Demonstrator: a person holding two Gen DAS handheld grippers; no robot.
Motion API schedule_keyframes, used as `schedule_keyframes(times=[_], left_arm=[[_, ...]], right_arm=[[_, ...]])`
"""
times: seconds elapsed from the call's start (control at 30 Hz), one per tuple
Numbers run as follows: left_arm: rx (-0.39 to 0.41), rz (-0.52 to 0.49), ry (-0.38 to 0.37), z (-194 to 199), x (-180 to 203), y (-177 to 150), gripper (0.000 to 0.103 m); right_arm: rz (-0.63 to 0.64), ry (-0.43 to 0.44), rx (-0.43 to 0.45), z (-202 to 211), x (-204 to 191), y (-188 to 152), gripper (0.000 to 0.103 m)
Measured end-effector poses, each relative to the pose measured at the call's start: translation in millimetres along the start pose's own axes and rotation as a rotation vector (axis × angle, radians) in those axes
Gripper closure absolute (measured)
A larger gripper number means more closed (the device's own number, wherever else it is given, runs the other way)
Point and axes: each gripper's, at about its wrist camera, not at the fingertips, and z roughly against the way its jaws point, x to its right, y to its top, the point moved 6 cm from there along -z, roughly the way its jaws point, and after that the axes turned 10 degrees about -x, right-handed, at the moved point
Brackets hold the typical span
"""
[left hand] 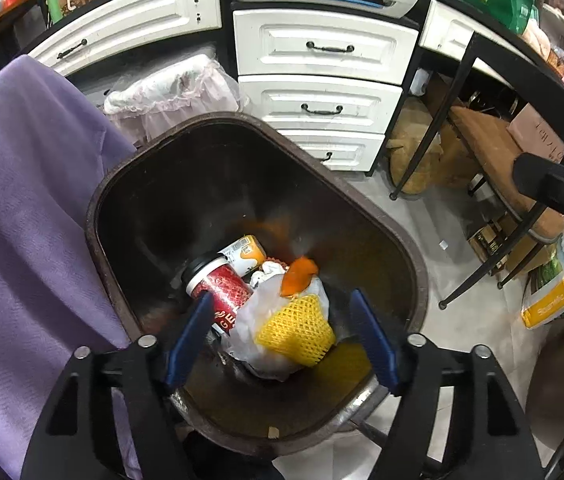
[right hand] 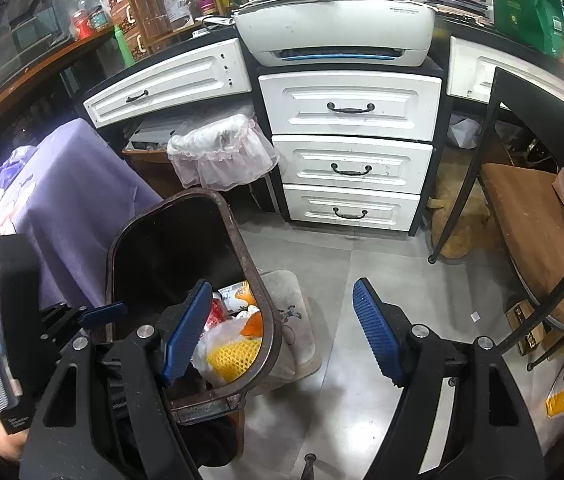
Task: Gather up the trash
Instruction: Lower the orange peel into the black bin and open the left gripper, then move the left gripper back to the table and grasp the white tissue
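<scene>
Directly below the left gripper (left hand: 282, 320), whose blue pads stand spread with nothing between them, the brown trash bin (left hand: 130, 184) gapes open. At its bottom lies a white plastic bag (left hand: 258, 320) with a yellow foam net (left hand: 296, 334) on it and an orange scrap (left hand: 298, 274) at the bag's upper edge. Touching the bag on its left is a red paper cup (left hand: 224, 284) with a black lid, tipped on its side, and just beyond the cup a small orange-and-white carton (left hand: 244, 254). From the right wrist view, the right gripper (right hand: 282, 332) hangs just beside the bin over the grey tile floor (right hand: 362, 380), likewise spread and empty, its left pad (right hand: 186, 334) overlapping the bin's rim. A purple cloth (left hand: 22, 208) drapes beside the bin on the left. Farther back stands a smaller basket lined with a pale pink bag (right hand: 222, 152), then the white drawer unit (right hand: 350, 152) with a white printer (right hand: 338, 28) on top.
</scene>
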Motion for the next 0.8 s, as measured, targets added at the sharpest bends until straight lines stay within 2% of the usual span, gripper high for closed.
schedule_keyframes(times=[0.27,0.47,0.63,0.8], left_arm=[[0.112,-0.019,-0.029,54.9,5.8,-8.8,0.020],[0.207,0.008,-0.035,105.7,-11.3,-15.9,0.014],[0.296,0.053,-0.013,155.5,-43.9,-25.8,0.011],[0.354,0.125,0.063,193.7,-92.6,-37.8,0.008]], right_arm=[[-0.024,-0.003,0.013,6.2,8.4,5.9,0.030],[-0.017,0.015,0.026,16.0,4.1,12.6,0.030],[0.012,0.034,0.046,28.3,-10.8,16.9,0.028],[0.063,0.060,0.065,41.4,-33.4,23.5,0.026]])
